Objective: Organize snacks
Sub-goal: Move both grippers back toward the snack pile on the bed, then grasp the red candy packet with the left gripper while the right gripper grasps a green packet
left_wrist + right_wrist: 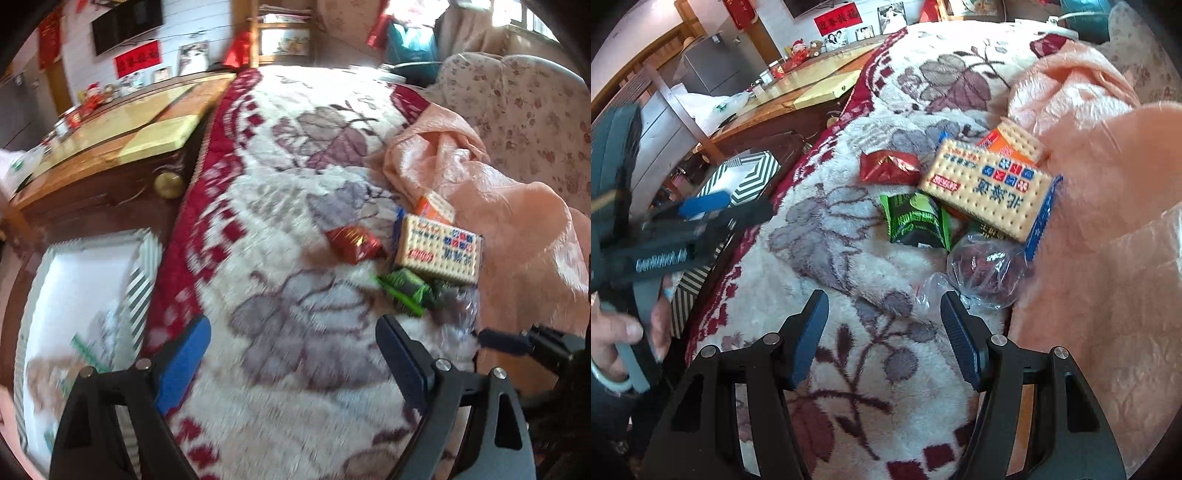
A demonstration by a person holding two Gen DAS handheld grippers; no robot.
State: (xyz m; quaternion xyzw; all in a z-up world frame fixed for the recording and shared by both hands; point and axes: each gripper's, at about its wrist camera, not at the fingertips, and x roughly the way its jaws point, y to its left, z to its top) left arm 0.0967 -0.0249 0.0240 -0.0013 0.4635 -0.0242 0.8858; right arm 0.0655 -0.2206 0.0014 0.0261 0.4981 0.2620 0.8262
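Note:
Snacks lie in a pile on a white and red floral blanket [849,258]: a red packet [888,167], a green packet [916,221], a large cream cracker pack [986,192], an orange cracker pack [1012,142] behind it, and a clear bag of dark items [982,269]. The red packet [352,242], the green packet [404,291] and the cracker pack [437,251] also show in the left wrist view. My right gripper [882,310] is open and empty, just short of the clear bag. My left gripper [293,334] is open and empty above the blanket, left of the pile. It also shows in the right wrist view [713,206].
A striped box [85,295] with a white inside holds some packets beside the bed at left; it also shows in the right wrist view [746,177]. A wooden cabinet [110,155] stands behind it. A peach blanket [1108,221] is heaped to the right of the snacks.

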